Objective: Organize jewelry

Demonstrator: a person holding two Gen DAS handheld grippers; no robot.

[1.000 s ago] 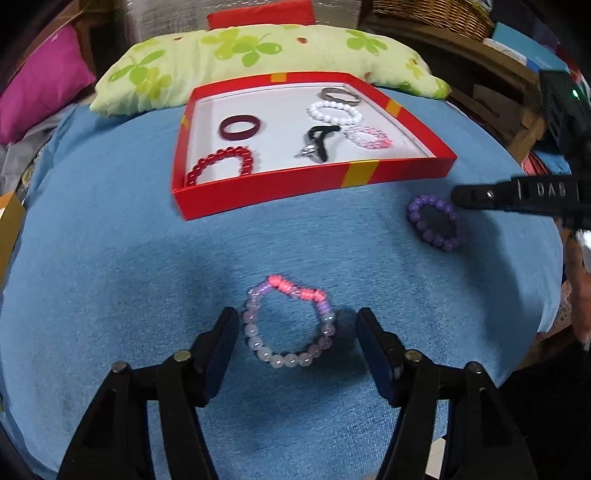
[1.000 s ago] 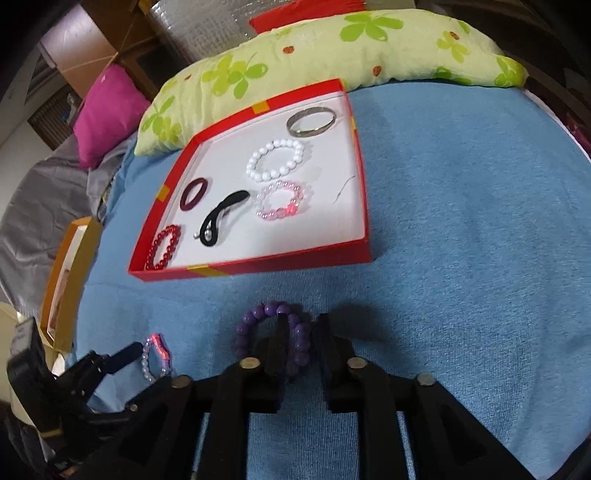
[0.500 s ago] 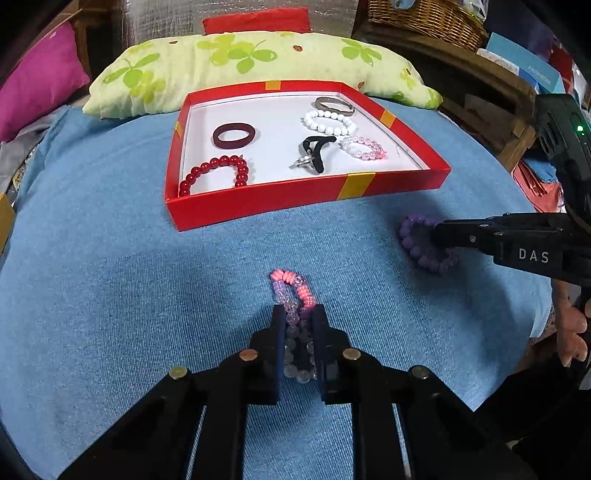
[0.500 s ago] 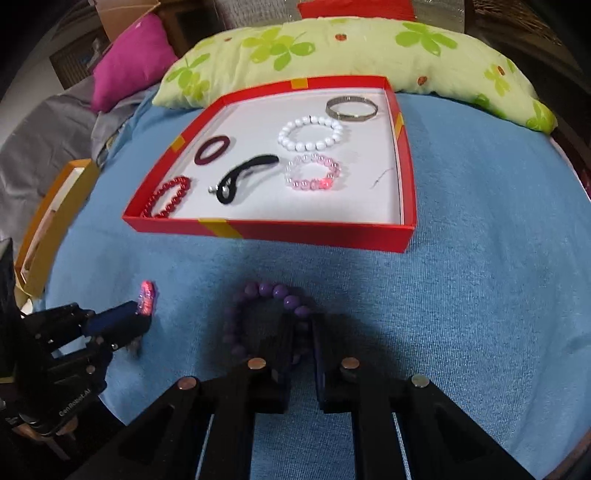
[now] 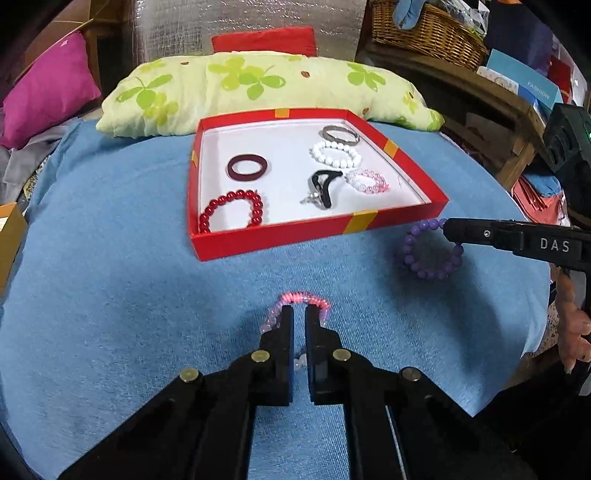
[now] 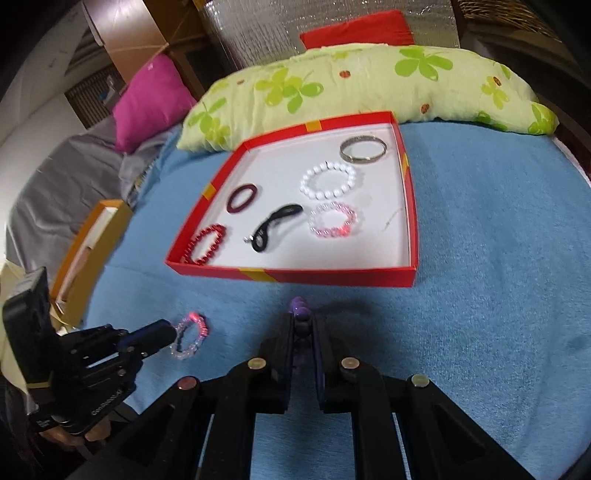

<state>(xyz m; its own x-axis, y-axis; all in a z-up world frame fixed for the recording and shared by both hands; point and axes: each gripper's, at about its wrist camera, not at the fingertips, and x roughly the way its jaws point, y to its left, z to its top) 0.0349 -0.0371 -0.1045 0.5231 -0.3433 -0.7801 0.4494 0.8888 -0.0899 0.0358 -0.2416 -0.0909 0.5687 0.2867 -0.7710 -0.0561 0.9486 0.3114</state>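
My left gripper is shut on a pink and lilac bead bracelet that touches the blue cloth; its near half is hidden behind the fingers. From the right wrist view the same bracelet sticks out past the left gripper. My right gripper is shut on a purple bead bracelet, which hangs a little above the cloth just in front of the red box. The box holds several pieces: a red bead bracelet, a dark red ring, a black clip, and white, pink and silver bracelets.
A green clover pillow lies behind the box, with a pink cushion at far left. An orange box sits off the cloth's left edge. Wooden shelving and a wicker basket stand at right. A hand holds the right gripper.
The left jaws closed from wide open onto the pink and lilac bracelet. The right gripper closed on the purple bracelet and raised it slightly off the cloth.
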